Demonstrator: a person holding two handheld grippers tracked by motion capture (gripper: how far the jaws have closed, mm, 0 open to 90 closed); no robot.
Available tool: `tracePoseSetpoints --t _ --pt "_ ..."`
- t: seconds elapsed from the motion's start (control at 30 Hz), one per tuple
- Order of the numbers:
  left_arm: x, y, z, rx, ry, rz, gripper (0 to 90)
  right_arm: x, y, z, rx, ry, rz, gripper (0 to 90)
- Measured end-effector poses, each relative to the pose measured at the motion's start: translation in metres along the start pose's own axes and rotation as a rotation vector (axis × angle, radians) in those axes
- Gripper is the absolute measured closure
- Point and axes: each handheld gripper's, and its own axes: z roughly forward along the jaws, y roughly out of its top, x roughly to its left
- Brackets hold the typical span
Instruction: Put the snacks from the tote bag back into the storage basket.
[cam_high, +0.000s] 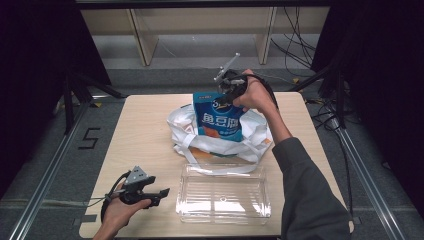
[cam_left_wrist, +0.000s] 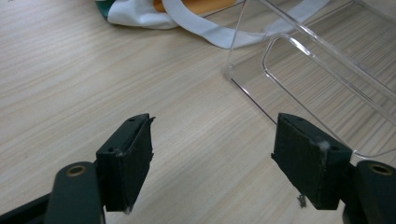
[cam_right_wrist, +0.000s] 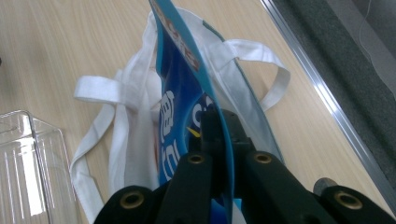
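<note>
A blue snack packet (cam_high: 218, 119) with white lettering stands half out of a white cloth bag (cam_high: 220, 137) at the middle of the table. My right gripper (cam_high: 226, 96) is shut on the packet's top edge, and in the right gripper view the thin blue packet (cam_right_wrist: 180, 88) is pinched between the black jaws of that gripper (cam_right_wrist: 223, 122), above the white bag (cam_right_wrist: 128, 130). My left gripper (cam_high: 161, 192) rests low at the front left with its jaws wide apart; the left gripper (cam_left_wrist: 212, 154) has only bare tabletop between its fingers.
A clear plastic box (cam_high: 223, 194) lies open-topped near the front edge, just right of my left gripper; its corner (cam_left_wrist: 299, 70) is close ahead in the left gripper view. The bag's straps (cam_left_wrist: 205, 28) trail toward the box. A metal rail (cam_right_wrist: 327, 98) runs along the table's right side.
</note>
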Motion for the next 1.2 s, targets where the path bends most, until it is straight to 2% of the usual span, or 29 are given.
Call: tracePoseSetpoints --t 0.07,0.1,0.17,0.2,0.23,0.27,0.3,0.33,0.37,0.43,0.47,0.5,0.6,0.63,0.7,0.73,0.8,0.83,0.87,0.9,0.97,1.0,1.07,1.1,1.13,1.2 --pt "-0.001 -0.002 -0.001 0.0 0.01 0.007 28.8 0.0 0.001 -0.001 0.009 0.006 -0.01 90.0" --pt "-0.002 -0.002 0.0 -0.012 0.01 -0.006 29.3 0.0 0.003 -0.001 0.013 0.007 -0.03 90.0" --pt "0.001 -0.001 0.0 -0.002 -0.001 0.02 29.3 0.001 0.005 -0.002 0.012 0.005 -0.045 90.0" --pt "0.002 0.0 -0.001 0.022 0.001 0.023 29.2 0.001 0.007 -0.002 0.01 0.007 -0.048 90.0" --pt "0.001 -0.001 0.0 0.008 0.003 0.004 28.9 0.001 0.008 -0.002 0.015 0.009 -0.051 90.0" --pt "0.002 -0.002 -0.001 0.014 0.003 0.016 28.7 0.001 0.01 -0.003 0.022 0.003 -0.052 90.0" --pt "0.002 -0.002 -0.001 0.012 0.005 0.006 28.6 0.001 0.012 -0.004 0.019 0.001 -0.059 90.0" --pt "0.001 -0.002 0.0 -0.013 0.006 -0.023 28.3 0.002 0.015 -0.006 0.012 0.0 -0.062 90.0" --pt "0.003 -0.002 0.0 -0.007 0.009 -0.005 28.2 0.002 0.017 -0.009 0.006 0.005 -0.066 90.0" --pt "0.004 -0.002 -0.002 0.018 0.008 -0.01 27.8 0.003 0.022 -0.014 0.011 0.0 -0.074 90.0" --pt "0.003 -0.003 -0.001 0.003 0.014 -0.013 27.8 0.004 0.025 -0.017 0.014 -0.013 -0.076 90.0" --pt "0.006 -0.002 -0.003 0.015 0.017 0.019 27.8 0.004 0.028 -0.02 0.012 -0.01 -0.082 90.0" --pt "0.006 -0.003 -0.002 0.003 0.023 -0.003 27.8 0.009 0.037 -0.034 0.015 -0.007 -0.085 90.0" --pt "0.005 -0.003 -0.001 -0.014 0.022 -0.031 27.8 0.011 0.041 -0.039 0.009 -0.014 -0.086 90.0" --pt "0.008 -0.003 -0.003 0.004 0.021 0.001 27.8 0.012 0.048 -0.049 -0.004 -0.008 -0.112 90.0" --pt "0.007 -0.003 -0.003 0.007 0.02 -0.018 27.8 0.016 0.051 -0.054 -0.009 -0.019 -0.1 90.0" --pt "0.007 -0.003 -0.002 -0.004 0.033 -0.026 27.8 0.021 0.056 -0.063 -0.008 -0.025 -0.08 90.0" --pt "0.008 -0.004 -0.003 0.011 0.031 -0.011 27.9 0.022 0.058 -0.066 -0.01 -0.022 -0.096 90.0" --pt "0.008 -0.004 -0.003 0.005 0.036 -0.007 27.8 0.025 0.06 -0.07 -0.011 -0.016 -0.104 90.0" --pt "0.008 -0.003 -0.003 0.001 0.03 -0.017 27.8 0.027 0.062 -0.073 -0.017 -0.02 -0.122 90.0" --pt "0.01 -0.004 -0.003 0.006 0.039 -0.005 27.9 0.032 0.065 -0.08 -0.016 -0.01 -0.123 90.0" --pt "0.009 -0.005 -0.003 0.007 0.036 -0.027 27.8 0.034 0.066 -0.084 -0.021 -0.013 -0.132 90.0" --pt "0.009 -0.005 -0.004 0.006 0.036 -0.025 27.9 0.037 0.067 -0.088 -0.019 -0.006 -0.129 90.0" --pt "0.011 -0.005 -0.004 0.009 0.027 -0.019 27.8 0.042 0.068 -0.097 -0.031 0.002 -0.144 90.0" --pt "0.01 -0.005 -0.003 0.002 0.034 -0.034 27.8 0.044 0.068 -0.1 -0.034 -0.002 -0.142 90.0" --pt "0.012 -0.005 -0.004 0.011 0.035 -0.03 27.8 0.048 0.067 -0.108 -0.038 0.002 -0.14 90.0"
